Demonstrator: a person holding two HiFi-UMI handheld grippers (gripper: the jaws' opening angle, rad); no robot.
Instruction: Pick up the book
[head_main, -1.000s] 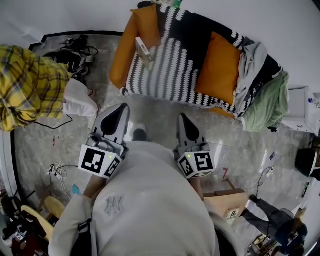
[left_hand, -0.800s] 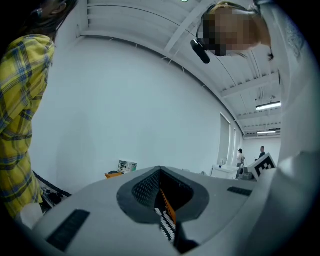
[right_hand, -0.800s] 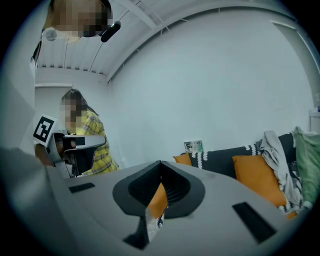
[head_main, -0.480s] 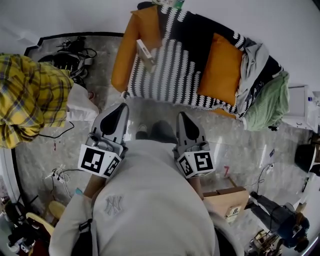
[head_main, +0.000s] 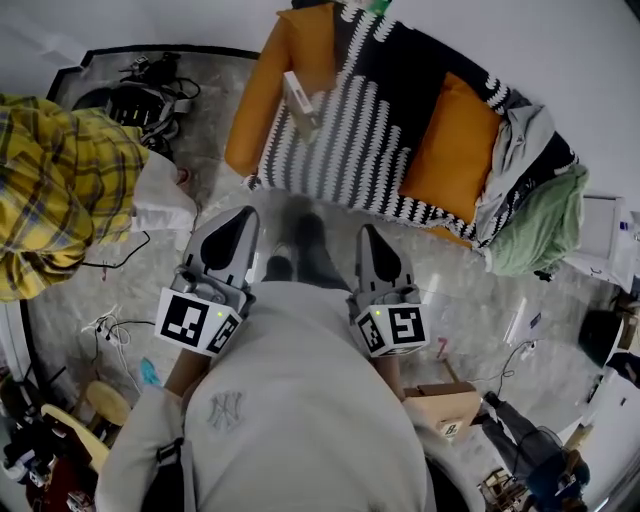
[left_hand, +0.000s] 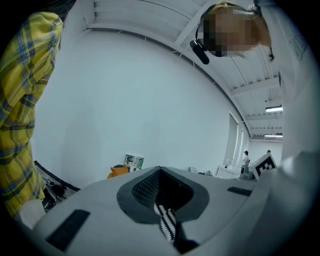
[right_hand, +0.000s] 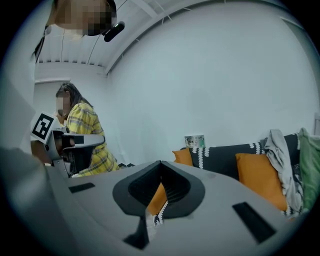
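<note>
A pale book (head_main: 299, 99) lies on the striped blanket of the sofa (head_main: 350, 140), near its left orange cushion (head_main: 265, 90). A green-covered booklet (right_hand: 194, 141) leans on the sofa back, also seen as the booklet (left_hand: 133, 161) in the left gripper view. My left gripper (head_main: 245, 213) and right gripper (head_main: 366, 232) are held side by side in front of my chest, pointing at the sofa and well short of it. Both are shut, the tips of the left gripper (left_hand: 160, 169) and the right gripper (right_hand: 160, 162) meeting with nothing between them.
A person in a yellow plaid shirt (head_main: 55, 175) stands close on my left. Cables and gear (head_main: 150, 85) lie on the floor beyond. Grey and green clothes (head_main: 535, 215) pile on the sofa's right end. A cardboard box (head_main: 440, 405) sits at my right.
The sofa has come slightly nearer and shifted right in the head view as I step toward it. Both grippers stay shut and keep their place before my chest.
</note>
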